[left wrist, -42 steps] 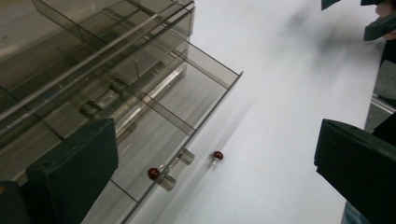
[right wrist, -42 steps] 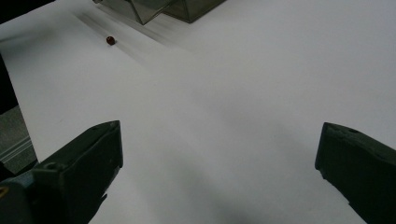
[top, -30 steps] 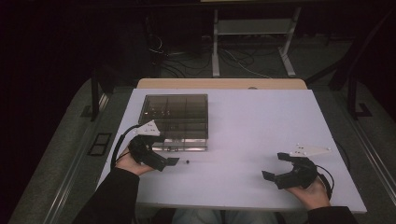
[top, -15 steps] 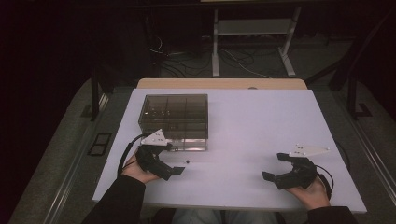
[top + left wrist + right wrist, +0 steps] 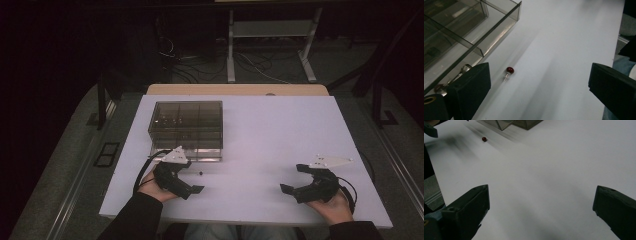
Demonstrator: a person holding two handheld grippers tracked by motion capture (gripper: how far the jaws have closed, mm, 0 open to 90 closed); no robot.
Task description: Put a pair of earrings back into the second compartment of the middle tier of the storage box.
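Observation:
A small red LED [image 5: 201,173] with thin wire legs lies on the white table [image 5: 270,135], just in front of a smoky clear compartment box [image 5: 187,127]. My left gripper [image 5: 192,178] stands open right beside the LED, at the near left. In the left gripper view the LED [image 5: 509,70] lies close to the left jaw, between the wide-apart jaws of my left gripper [image 5: 539,87], with the box [image 5: 474,30] at the upper left. My right gripper [image 5: 292,178] stands open at the near right, holding nothing. In the right gripper view, beyond my right gripper [image 5: 541,205], the LED [image 5: 484,139] lies far off.
The box [image 5: 521,123] has several compartments with small dark parts inside. A wooden strip [image 5: 235,90] edges the table's far side. Cables and a metal stand [image 5: 270,45] sit on the dark floor beyond. The table's near edge [image 5: 250,222] runs close under both hands.
My left gripper has drawn back from the box's front toward the near edge and to the right, ending beside the LED. The right gripper has stayed put.

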